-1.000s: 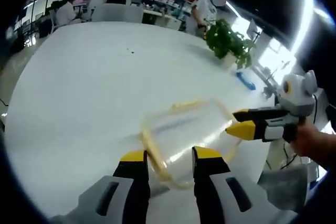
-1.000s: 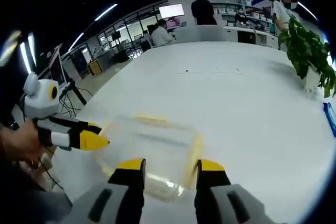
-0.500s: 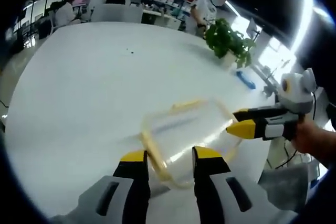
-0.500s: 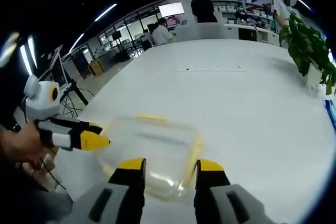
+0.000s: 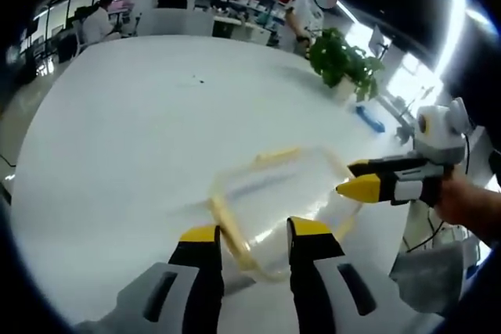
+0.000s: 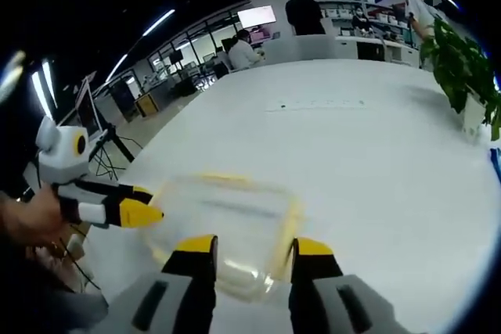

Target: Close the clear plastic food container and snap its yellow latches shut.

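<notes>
A clear plastic food container [image 5: 282, 197] with yellow latches lies on the white table, its lid on top. In the left gripper view my left gripper [image 5: 249, 234] is open just in front of its near end, jaws either side of a yellow latch [image 5: 228, 228]. The right gripper [image 5: 354, 181] comes in from the right beside the container, a hand behind it. In the right gripper view the container [image 6: 227, 224] sits ahead of my open right gripper [image 6: 255, 246], and the left gripper [image 6: 145, 207] shows at its left side.
The white table [image 5: 141, 115] stretches far ahead. A potted green plant [image 5: 340, 60] and a blue item [image 5: 365, 120] stand near its far right edge. People and desks fill the office behind. The table's edge runs close behind the container.
Almost nothing has changed. Both views have shifted slightly with the hands; the container and both grippers keep their places.
</notes>
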`<state>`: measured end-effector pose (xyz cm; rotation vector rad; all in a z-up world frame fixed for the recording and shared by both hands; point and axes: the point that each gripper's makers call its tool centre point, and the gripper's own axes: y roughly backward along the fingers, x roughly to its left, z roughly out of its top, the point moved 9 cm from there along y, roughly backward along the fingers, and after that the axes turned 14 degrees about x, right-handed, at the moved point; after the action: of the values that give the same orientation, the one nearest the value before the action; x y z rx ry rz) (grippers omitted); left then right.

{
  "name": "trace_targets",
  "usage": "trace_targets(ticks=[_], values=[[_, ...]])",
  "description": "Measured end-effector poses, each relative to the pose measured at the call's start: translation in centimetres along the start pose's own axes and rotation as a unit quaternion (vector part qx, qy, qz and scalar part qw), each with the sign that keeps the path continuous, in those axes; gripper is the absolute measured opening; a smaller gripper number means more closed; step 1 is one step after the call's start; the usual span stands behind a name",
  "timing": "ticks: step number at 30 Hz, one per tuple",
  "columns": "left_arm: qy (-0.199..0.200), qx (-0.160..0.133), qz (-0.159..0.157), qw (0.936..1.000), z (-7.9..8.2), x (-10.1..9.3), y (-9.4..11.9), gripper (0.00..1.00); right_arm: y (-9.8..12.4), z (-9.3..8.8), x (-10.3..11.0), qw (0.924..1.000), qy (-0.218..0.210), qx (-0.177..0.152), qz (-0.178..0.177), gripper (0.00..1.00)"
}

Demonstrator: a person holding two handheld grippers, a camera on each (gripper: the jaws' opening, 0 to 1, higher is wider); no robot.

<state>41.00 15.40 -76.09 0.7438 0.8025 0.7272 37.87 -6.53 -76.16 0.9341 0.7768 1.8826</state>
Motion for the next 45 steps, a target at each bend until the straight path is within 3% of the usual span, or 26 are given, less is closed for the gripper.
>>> trace_targets(ticks=[7, 21, 39, 45], values=[[0.012, -0.001, 0.000, 0.9999, 0.9, 1.3, 0.1, 0.30, -1.1, 1.2, 0.4, 1.0000, 0.001, -0.008, 0.002, 0.34], [0.039, -0.032, 0.015, 0.9986, 3.2, 5.6, 0.5, 0.29, -3.9, 4.3, 1.7, 0.9994, 0.004, -0.030, 0.017, 0.31], [0.066, -0.047, 0.022, 0.9965, 5.6, 8.7, 0.5, 0.29, -6.4, 7.9, 1.5, 0.9986, -0.001, -0.044, 0.031, 0.28], [0.078, -0.053, 0.023, 0.9953, 5.5, 8.8, 0.5, 0.30, -6.6, 7.9, 1.8, 0.9983, -0.005, -0.048, 0.032, 0.29]])
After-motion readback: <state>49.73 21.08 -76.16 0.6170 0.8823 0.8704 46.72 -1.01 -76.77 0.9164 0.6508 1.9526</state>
